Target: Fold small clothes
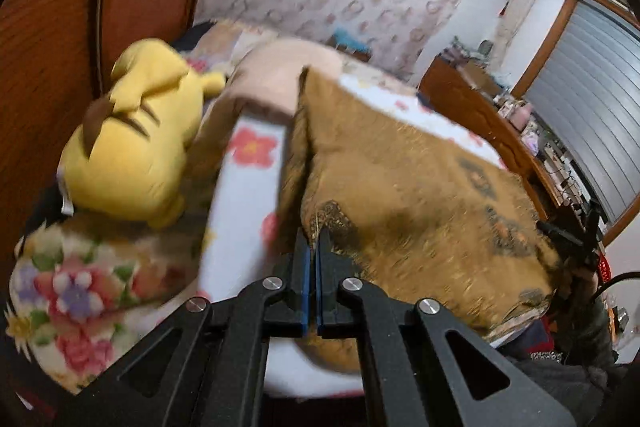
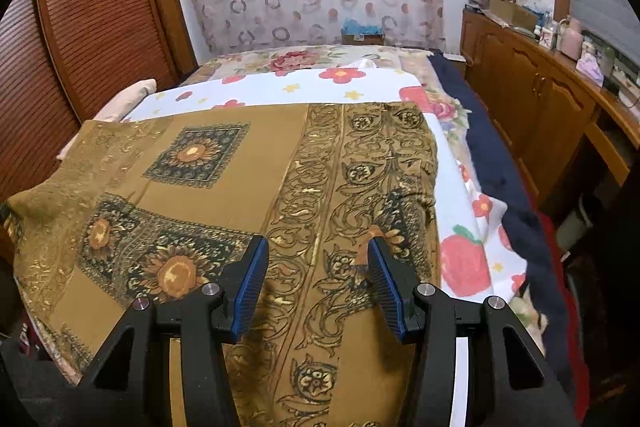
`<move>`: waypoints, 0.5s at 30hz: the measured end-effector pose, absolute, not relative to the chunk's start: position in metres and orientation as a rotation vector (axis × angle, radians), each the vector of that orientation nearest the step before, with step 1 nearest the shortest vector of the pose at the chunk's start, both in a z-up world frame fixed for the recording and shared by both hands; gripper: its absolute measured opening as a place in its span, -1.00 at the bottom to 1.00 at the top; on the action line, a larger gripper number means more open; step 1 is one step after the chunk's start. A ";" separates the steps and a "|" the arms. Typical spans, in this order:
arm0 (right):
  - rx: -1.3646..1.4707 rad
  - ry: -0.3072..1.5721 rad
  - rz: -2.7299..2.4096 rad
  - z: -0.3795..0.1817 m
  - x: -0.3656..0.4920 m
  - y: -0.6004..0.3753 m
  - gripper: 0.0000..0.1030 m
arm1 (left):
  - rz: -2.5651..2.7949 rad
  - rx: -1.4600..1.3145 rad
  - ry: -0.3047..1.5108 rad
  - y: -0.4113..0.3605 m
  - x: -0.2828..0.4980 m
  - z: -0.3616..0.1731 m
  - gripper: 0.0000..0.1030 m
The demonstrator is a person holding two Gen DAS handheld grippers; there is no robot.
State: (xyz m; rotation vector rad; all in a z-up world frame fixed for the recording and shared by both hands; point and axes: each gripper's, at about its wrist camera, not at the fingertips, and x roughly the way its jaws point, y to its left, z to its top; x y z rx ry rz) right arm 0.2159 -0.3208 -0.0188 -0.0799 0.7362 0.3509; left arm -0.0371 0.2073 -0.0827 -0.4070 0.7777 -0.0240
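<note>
L gripper [image 1: 313, 247] clamped on brown garment [image 1: 420, 195] edge, R gripper [image 2: 318, 259] jaws apart over it

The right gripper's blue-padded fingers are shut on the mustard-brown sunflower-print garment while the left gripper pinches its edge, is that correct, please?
Not quite: the right wrist view shows the right gripper open, its fingers spread above the mustard-brown sunflower-print garment. The left gripper does pinch the garment's edge, as the left wrist view shows.

Your left hand-held gripper [image 1: 312, 247] and right hand-held gripper [image 2: 318, 259] are matte black, with ribbed blue pads [image 2: 250, 287] and round silver screws [image 1: 273, 282] on the linkages.
</note>
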 end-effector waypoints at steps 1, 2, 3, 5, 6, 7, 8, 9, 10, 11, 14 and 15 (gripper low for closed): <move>-0.086 0.732 0.341 -0.019 0.216 -0.321 0.03 | -0.013 -0.390 0.785 0.206 -0.038 -0.086 -0.96; -0.087 0.731 0.337 -0.019 0.216 -0.321 0.03 | 0.002 -0.371 0.789 0.203 -0.038 -0.087 -0.96; -0.078 0.733 0.341 -0.020 0.216 -0.321 0.03 | 0.016 -0.355 0.789 0.202 -0.038 -0.089 -0.96; -0.071 0.735 0.356 -0.021 0.214 -0.321 0.03 | 0.018 -0.345 0.788 0.202 -0.037 -0.090 -0.95; -0.082 0.736 0.353 -0.023 0.213 -0.321 0.03 | 0.030 -0.330 0.789 0.203 -0.037 -0.090 -0.86; -0.096 0.733 0.347 -0.025 0.211 -0.320 0.03 | 0.038 -0.312 0.788 0.202 -0.036 -0.089 -0.81; -0.105 0.733 0.346 -0.027 0.210 -0.321 0.03 | 0.049 -0.289 0.787 0.201 -0.034 -0.087 -0.65; -0.111 0.737 0.347 -0.029 0.209 -0.321 0.03 | 0.063 -0.263 0.787 0.201 -0.033 -0.087 -0.56; -0.113 0.742 0.349 -0.031 0.209 -0.323 0.03 | 0.066 -0.253 0.784 0.203 -0.032 -0.087 -0.35; -0.112 0.745 0.347 -0.034 0.208 -0.325 0.03 | 0.065 -0.248 0.773 0.202 -0.031 -0.085 -0.14; -0.121 0.732 0.335 -0.043 0.205 -0.328 0.04 | 0.053 -0.244 0.761 0.203 -0.026 -0.082 -0.05; -0.128 0.719 0.331 -0.044 0.203 -0.328 0.04 | 0.056 -0.237 0.755 0.201 -0.024 -0.081 0.01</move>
